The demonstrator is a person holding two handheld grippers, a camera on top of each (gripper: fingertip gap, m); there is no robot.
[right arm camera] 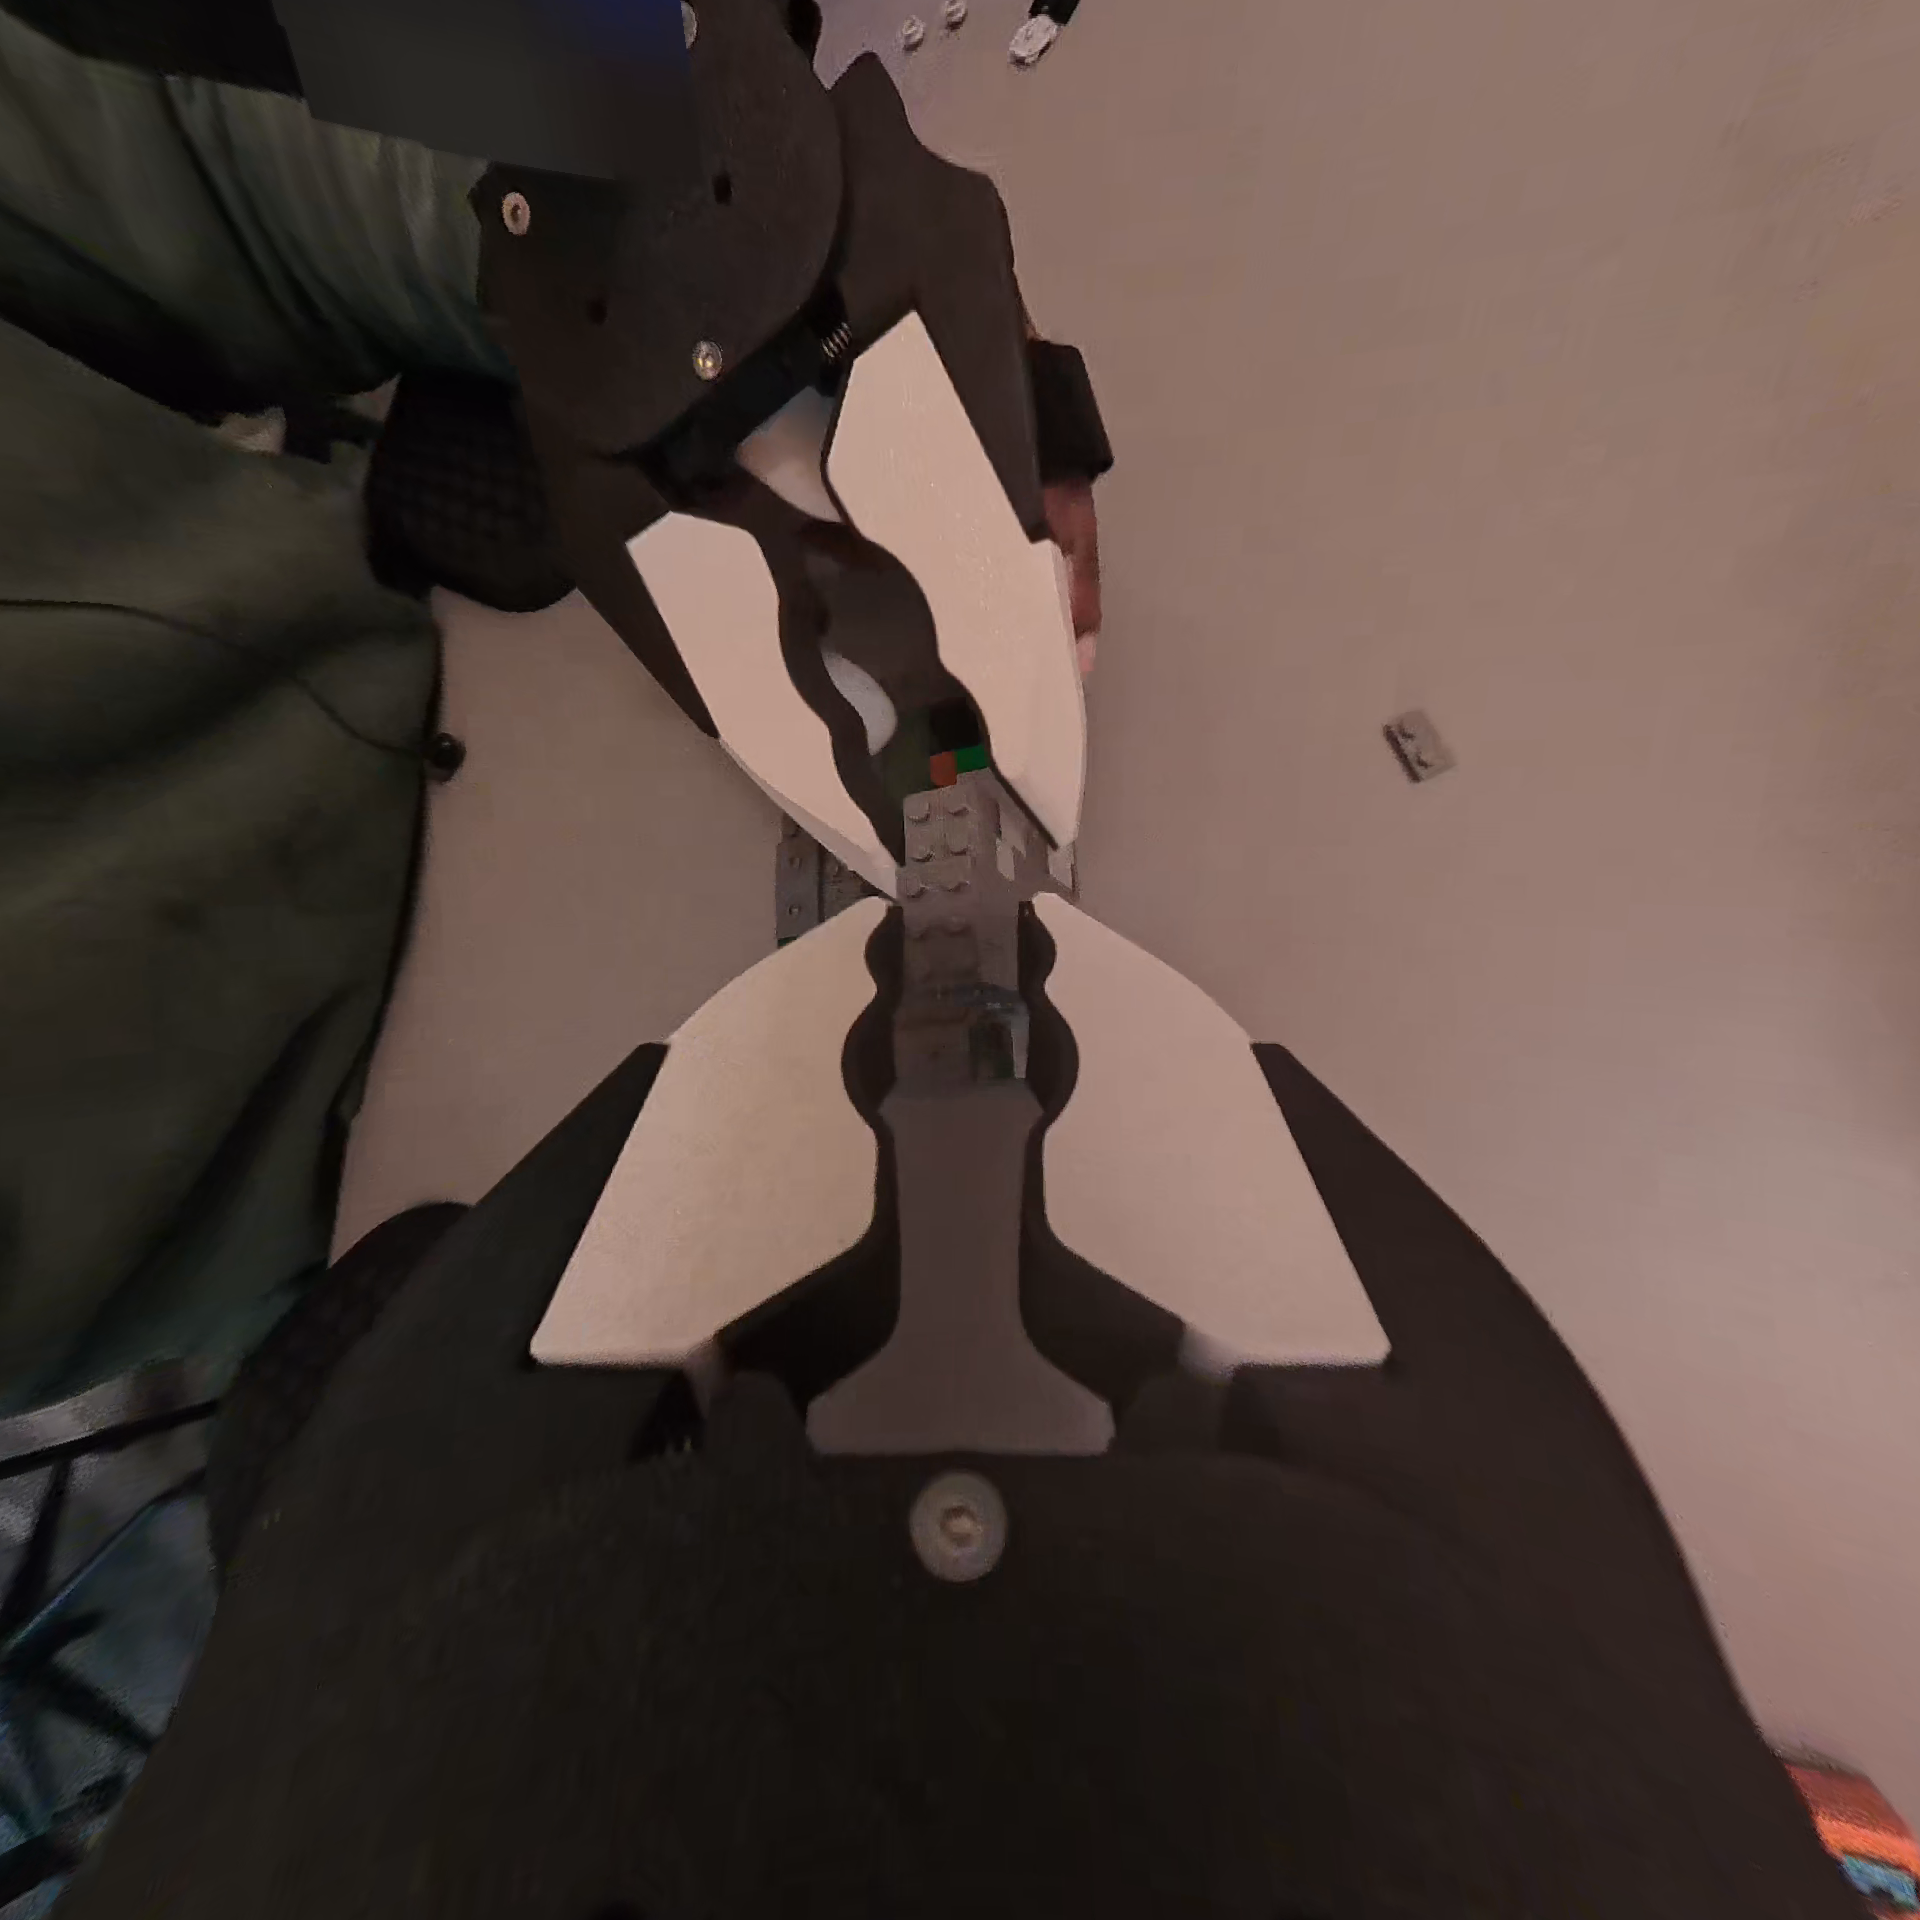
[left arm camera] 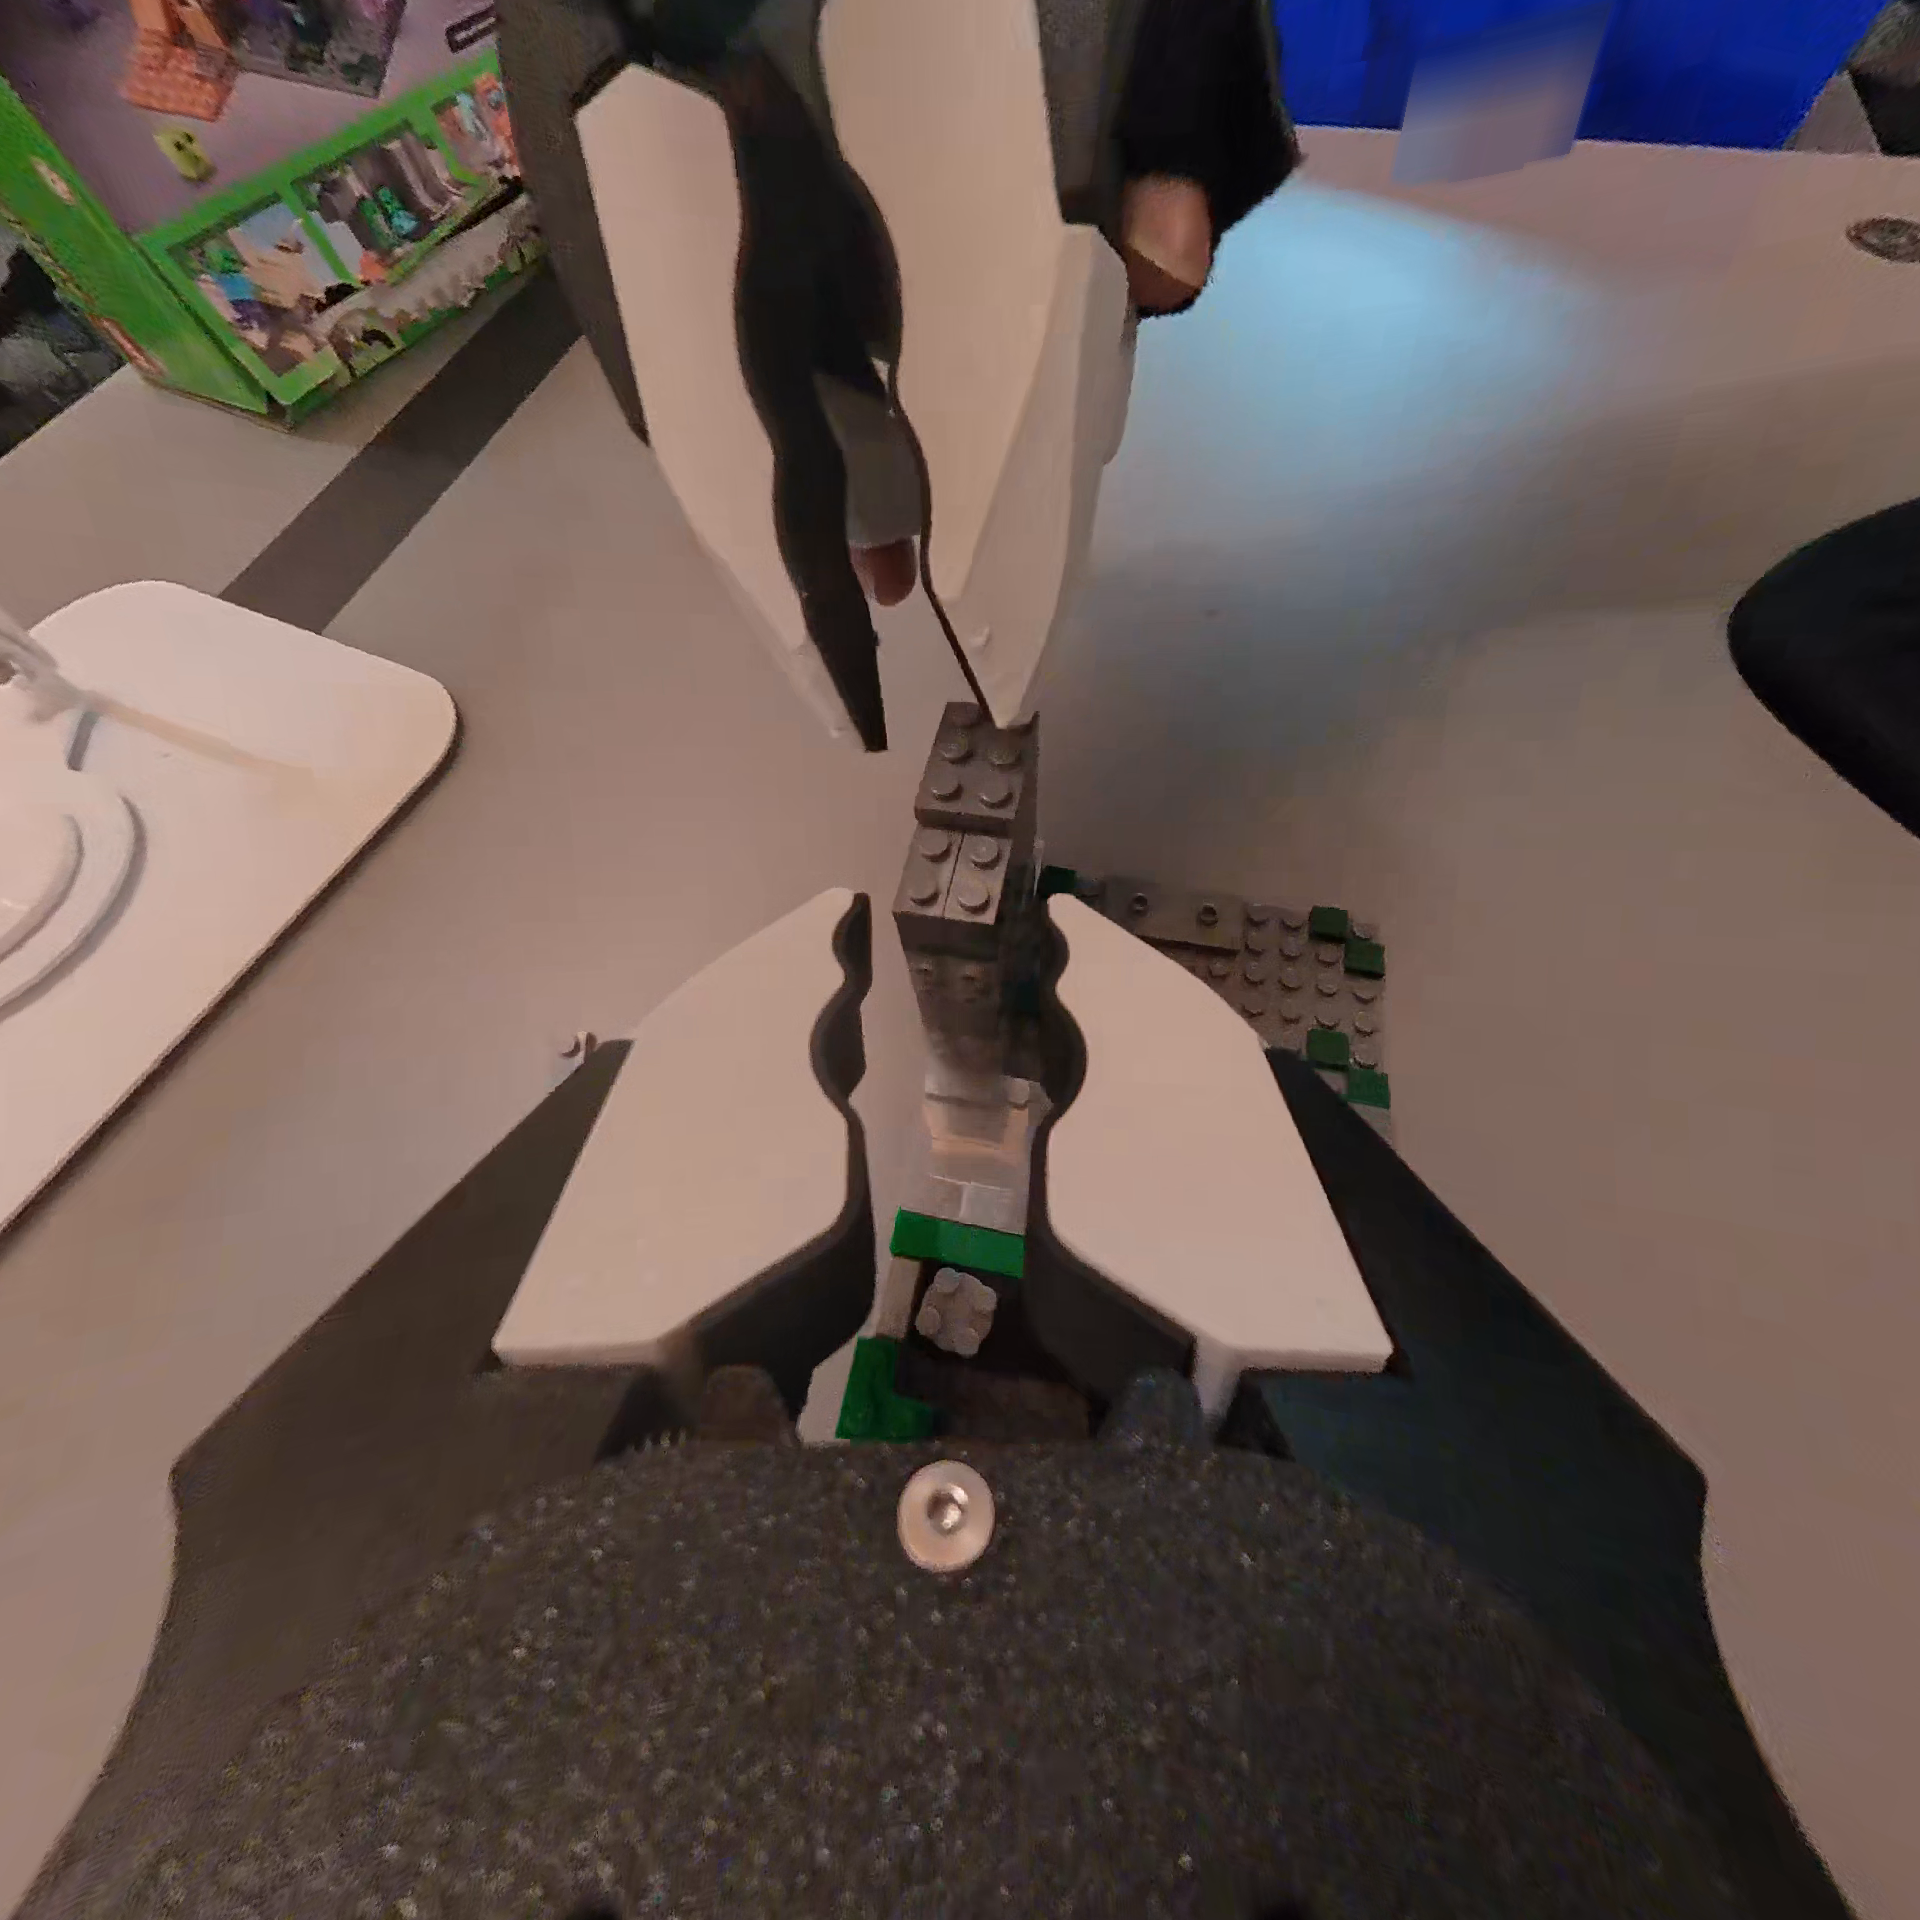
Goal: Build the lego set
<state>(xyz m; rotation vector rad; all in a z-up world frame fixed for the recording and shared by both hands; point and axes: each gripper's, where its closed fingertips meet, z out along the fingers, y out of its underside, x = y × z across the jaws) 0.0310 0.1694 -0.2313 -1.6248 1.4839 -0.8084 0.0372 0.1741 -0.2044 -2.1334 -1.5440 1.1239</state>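
Note:
A narrow grey lego tower [left arm camera: 971, 790] with studs on top stands on a grey baseplate [left arm camera: 1288, 977] that carries small green bricks. Lighter grey and green parts show lower on the tower. My left gripper [left arm camera: 951, 904] is shut on the tower's sides just below its top. My right gripper [left arm camera: 943, 732] comes in from the far side, and its fingertips close on the topmost grey brick. In the right wrist view the tower [right arm camera: 951, 842] sits between my right gripper's [right arm camera: 961, 906] fingers, with the left gripper [right arm camera: 971, 857] opposite it. A person's fingers show behind each gripper.
A green lego box [left arm camera: 260, 260] stands at the back left. A white rounded board [left arm camera: 208, 779] lies to the left. A loose grey piece [right arm camera: 1418, 745] lies on the table to the right. A dark object [left arm camera: 1839, 675] is at the right edge. A person's green clothing [right arm camera: 187, 727] fills the left. Less than 4 cm separates the two grippers' tips.

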